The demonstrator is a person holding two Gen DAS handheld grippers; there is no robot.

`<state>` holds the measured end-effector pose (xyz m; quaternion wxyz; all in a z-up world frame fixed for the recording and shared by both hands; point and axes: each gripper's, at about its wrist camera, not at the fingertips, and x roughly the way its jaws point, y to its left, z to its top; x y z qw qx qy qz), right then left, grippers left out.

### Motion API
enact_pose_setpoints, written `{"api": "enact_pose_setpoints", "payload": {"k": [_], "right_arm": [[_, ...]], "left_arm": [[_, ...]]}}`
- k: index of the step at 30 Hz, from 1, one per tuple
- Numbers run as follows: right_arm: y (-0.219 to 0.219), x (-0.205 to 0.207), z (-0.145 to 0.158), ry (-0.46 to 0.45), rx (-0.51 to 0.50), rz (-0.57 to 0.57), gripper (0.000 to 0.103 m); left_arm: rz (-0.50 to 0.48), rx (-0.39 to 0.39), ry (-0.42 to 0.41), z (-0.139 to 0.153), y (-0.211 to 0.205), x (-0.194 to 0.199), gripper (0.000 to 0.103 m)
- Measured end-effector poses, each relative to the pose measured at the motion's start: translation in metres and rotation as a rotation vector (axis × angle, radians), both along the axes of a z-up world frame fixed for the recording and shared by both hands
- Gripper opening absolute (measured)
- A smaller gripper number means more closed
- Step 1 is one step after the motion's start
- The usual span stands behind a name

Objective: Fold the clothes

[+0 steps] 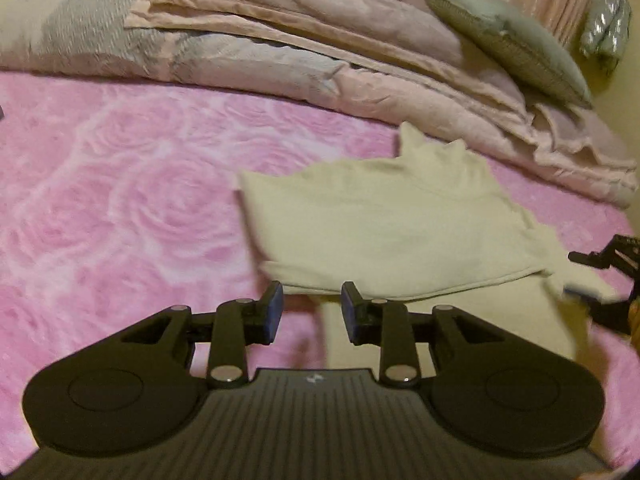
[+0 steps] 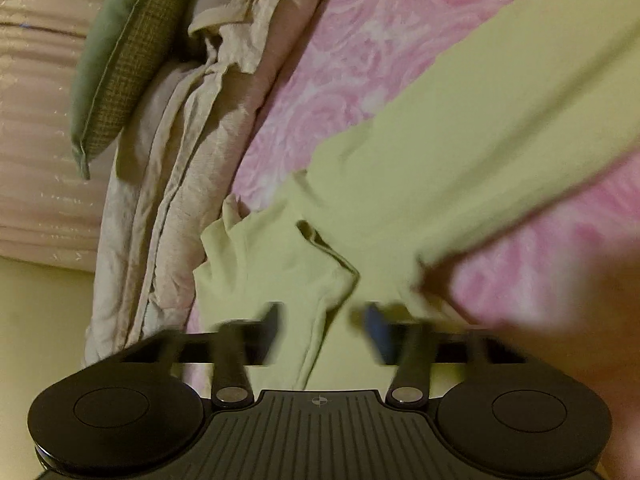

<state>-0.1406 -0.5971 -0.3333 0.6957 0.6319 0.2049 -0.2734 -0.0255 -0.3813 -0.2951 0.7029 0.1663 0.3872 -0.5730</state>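
A pale cream garment [image 1: 400, 232] lies partly folded on the pink rose-patterned bedspread [image 1: 120, 200]. My left gripper [image 1: 312, 306] hovers at the garment's near edge, open, with nothing pinched between its blue pads. My right gripper [image 1: 580, 284] shows at the right edge of the left wrist view, at the garment's right corner. In the right wrist view the garment [image 2: 440, 152] runs up to the right, and a creased sleeve part lies under the blurred right gripper [image 2: 320, 320]. Its fingers stand apart and the pads do not press the cloth.
A folded beige and grey quilt [image 1: 280, 40] is heaped along the far side of the bed, with a grey-green cushion [image 1: 508, 40] leaning on it. A silvery object [image 1: 608, 20] stands far right. The quilt [image 2: 180, 160] and the cushion [image 2: 116, 72] sit left. A blurred shape [image 2: 560, 300] fills the lower right.
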Motion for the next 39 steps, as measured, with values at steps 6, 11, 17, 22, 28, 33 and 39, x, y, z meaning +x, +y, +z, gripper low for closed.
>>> {"api": "enact_pose_setpoints", "payload": {"k": [6, 11, 17, 22, 28, 33, 39], "right_arm": [[-0.008, 0.033, -0.022, 0.064, -0.051, 0.029, 0.037], [0.004, 0.051, 0.011, 0.012, -0.313, 0.1, 0.003], [0.014, 0.043, 0.062, 0.023, -0.534, 0.065, 0.003], [0.007, 0.031, 0.044, 0.147, -0.474, 0.02, 0.003], [0.007, 0.019, 0.035, 0.182, -0.467, -0.006, 0.003], [0.005, 0.018, 0.036, 0.169, -0.472, -0.009, 0.003], [0.003, 0.015, 0.0, 0.313, -0.39, -0.001, 0.003]], "left_arm": [[0.029, 0.038, 0.013, -0.018, 0.005, 0.005, 0.026], [0.023, 0.037, 0.014, -0.03, -0.007, 0.004, 0.026], [-0.028, 0.008, -0.035, -0.037, -0.023, -0.004, 0.026], [-0.109, -0.015, -0.103, -0.042, -0.044, -0.017, 0.026], [-0.161, 0.005, -0.156, -0.051, -0.06, -0.015, 0.026], [-0.224, -0.046, -0.248, -0.043, -0.051, -0.014, 0.0], [-0.206, 0.028, -0.272, -0.056, -0.046, -0.016, 0.001]]}}
